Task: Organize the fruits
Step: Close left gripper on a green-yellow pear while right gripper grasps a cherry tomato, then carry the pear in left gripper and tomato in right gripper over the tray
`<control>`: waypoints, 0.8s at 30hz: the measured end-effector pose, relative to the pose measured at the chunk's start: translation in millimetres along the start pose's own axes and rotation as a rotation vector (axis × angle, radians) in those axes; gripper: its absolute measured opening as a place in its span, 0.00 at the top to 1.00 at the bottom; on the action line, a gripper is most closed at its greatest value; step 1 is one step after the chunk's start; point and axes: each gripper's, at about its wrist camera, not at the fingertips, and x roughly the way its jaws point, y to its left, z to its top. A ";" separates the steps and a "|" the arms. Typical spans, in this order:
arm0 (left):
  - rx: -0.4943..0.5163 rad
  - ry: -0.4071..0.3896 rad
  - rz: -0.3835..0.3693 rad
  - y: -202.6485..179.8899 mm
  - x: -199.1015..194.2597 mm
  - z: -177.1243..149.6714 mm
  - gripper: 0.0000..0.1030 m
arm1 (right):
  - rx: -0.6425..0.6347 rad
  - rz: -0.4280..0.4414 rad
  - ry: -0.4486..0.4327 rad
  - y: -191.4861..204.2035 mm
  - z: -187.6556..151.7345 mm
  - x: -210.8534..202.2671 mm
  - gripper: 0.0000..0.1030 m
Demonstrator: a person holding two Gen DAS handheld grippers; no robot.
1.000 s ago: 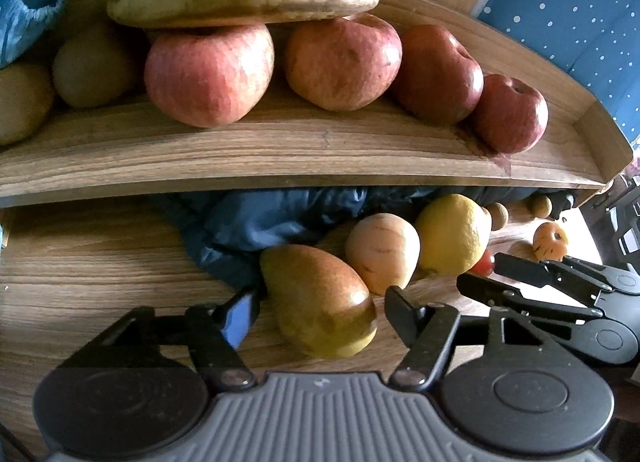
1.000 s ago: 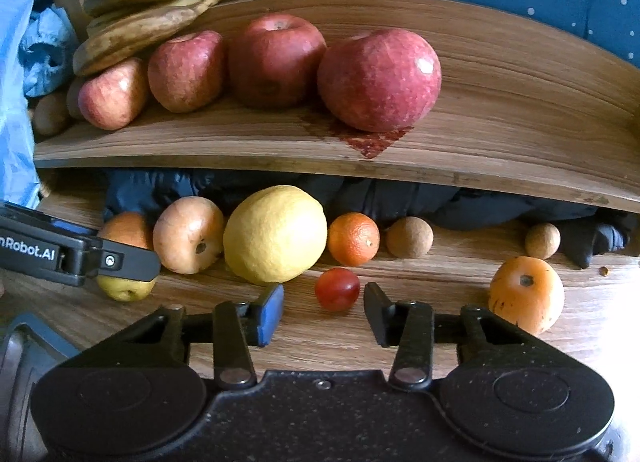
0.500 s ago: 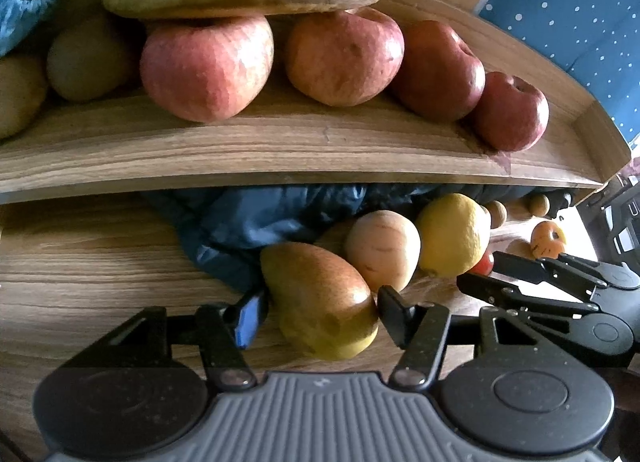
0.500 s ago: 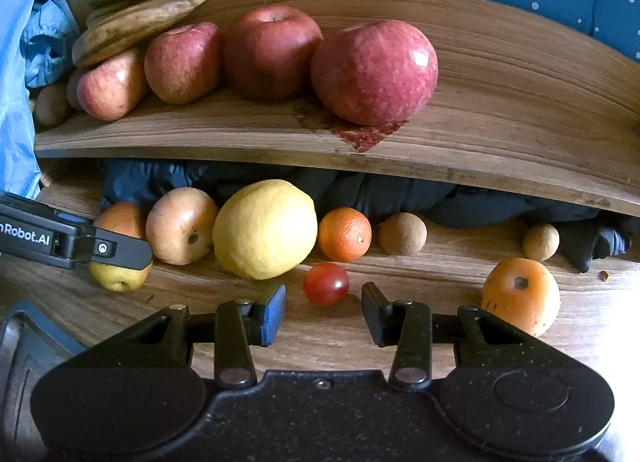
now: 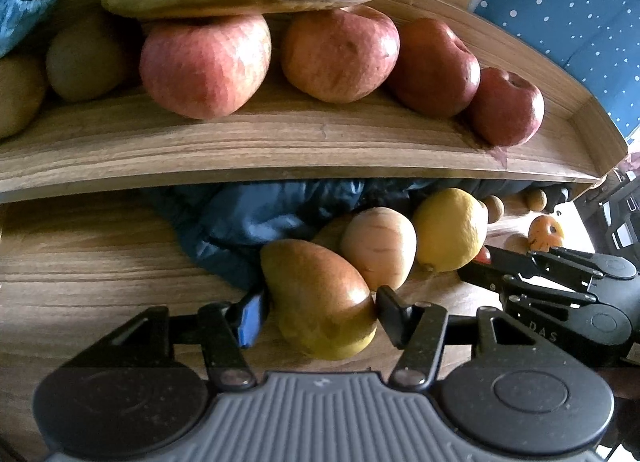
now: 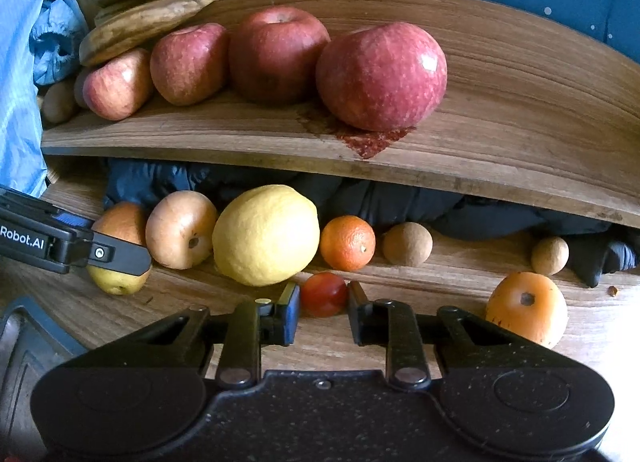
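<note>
On the wooden surface (image 6: 460, 286) below the apple shelf (image 6: 500, 133), the left gripper (image 5: 318, 308) closes its fingers on a pear (image 5: 320, 298) — the right gripper (image 6: 323, 312) clamps a cherry tomato (image 6: 323, 294).

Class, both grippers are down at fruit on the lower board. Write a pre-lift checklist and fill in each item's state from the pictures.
1. Left gripper on the pear, jaws just closing: ok.
2. Right gripper shut on the cherry tomato: ok.
3. Pear clear of neighbouring peach: not ok, they touch.
4. Tomato clear of lemon: cannot tell.
5. Free space on upper shelf right of the apples: ok.
</note>
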 end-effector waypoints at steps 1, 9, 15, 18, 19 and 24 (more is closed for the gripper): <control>0.000 0.000 0.001 -0.4 -0.1 -0.7 0.39 | 0.002 0.003 0.002 0.3 -0.8 -1.3 0.74; 0.000 0.007 -0.015 -3.5 -5.3 -14.6 0.40 | 0.021 0.028 -0.003 10.4 -9.8 -15.4 0.75; -0.006 0.008 -0.031 -9.2 -13.7 -29.2 0.40 | 0.018 0.058 -0.008 25.5 -18.8 -28.1 0.75; -0.012 -0.003 -0.032 -10.5 -19.5 -34.8 0.40 | 0.012 0.069 -0.011 31.6 -23.0 -34.4 0.75; -0.013 -0.008 -0.031 -10.4 -22.3 -36.6 0.40 | 0.011 0.072 -0.013 33.2 -24.8 -37.0 0.75; -0.024 -0.029 -0.021 -12.2 -35.0 -47.0 0.40 | 0.007 0.084 -0.022 39.5 -34.2 -52.9 0.75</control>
